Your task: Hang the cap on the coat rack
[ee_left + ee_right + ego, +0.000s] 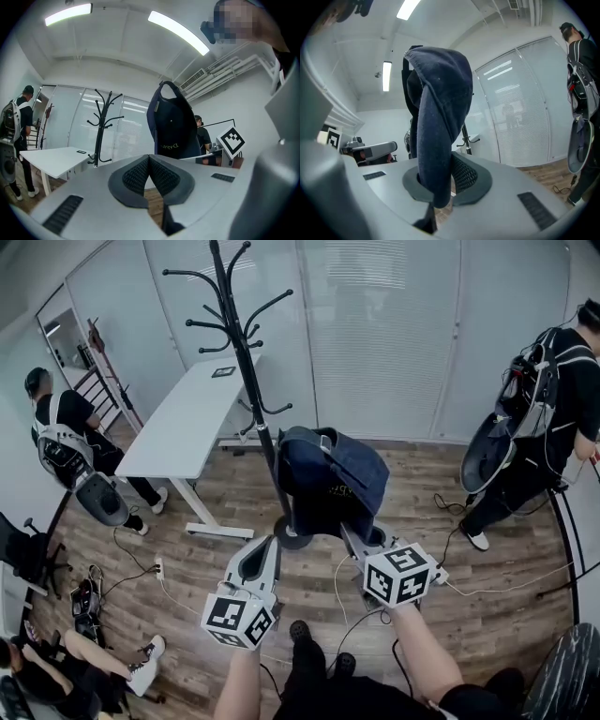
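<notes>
The dark navy cap (333, 474) hangs upright in front of the black coat rack (246, 362), close to the lower part of its pole. My right gripper (359, 538) is shut on the cap's lower edge. In the right gripper view the cap's fabric (438, 103) rises from between the pads (461, 173), and the rack's pole (466, 138) shows just behind it. My left gripper (271, 543) hovers below and left of the cap, shut and empty. In the left gripper view its pads (136, 176) meet, with the cap (171, 124) ahead and the rack (100, 126) to the left.
A white table (183, 423) stands left of the rack. People stand at the left (66, 442) and right (548, 399), and another person sits at the lower left (75, 662). Cables (141, 573) trail across the wooden floor.
</notes>
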Tool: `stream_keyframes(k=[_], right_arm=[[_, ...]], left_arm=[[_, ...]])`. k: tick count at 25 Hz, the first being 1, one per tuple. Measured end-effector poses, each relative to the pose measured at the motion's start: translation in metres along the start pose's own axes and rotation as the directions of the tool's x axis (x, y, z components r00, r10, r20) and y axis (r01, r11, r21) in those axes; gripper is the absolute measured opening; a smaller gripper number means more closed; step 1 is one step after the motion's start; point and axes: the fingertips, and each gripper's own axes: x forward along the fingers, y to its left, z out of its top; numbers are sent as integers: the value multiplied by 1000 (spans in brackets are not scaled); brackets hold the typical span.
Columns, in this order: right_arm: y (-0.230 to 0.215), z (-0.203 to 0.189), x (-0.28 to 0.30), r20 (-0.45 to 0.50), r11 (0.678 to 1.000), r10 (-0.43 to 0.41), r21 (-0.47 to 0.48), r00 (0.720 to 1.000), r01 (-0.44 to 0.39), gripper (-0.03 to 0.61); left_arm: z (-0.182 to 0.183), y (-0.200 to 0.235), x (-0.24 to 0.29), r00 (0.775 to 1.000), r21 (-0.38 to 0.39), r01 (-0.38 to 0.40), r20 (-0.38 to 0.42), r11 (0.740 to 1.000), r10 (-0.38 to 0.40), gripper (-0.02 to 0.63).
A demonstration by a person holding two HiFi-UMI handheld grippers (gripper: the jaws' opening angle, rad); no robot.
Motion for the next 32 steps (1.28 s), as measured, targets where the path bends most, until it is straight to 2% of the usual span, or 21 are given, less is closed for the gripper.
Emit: stream_keyframes(k=[9,16,21,32], right_arm=[[-21,23,44,13,999,-40,-12,999,40,48],[-32,57,97,25,994,-91,-65,996,92,48],[-36,77,140,43,990,-126,-59,991,129,48],[-48,75,166,53,971,-234,-26,971,236,48]], left_arm=[[12,33,45,999,2,43,32,999,-43,15],[39,77,90,993,17,87,81,996,-88,15],[54,115,120,989,22,116,86,993,-117,15],[55,136,143,973,45,219,64,975,-221,15]])
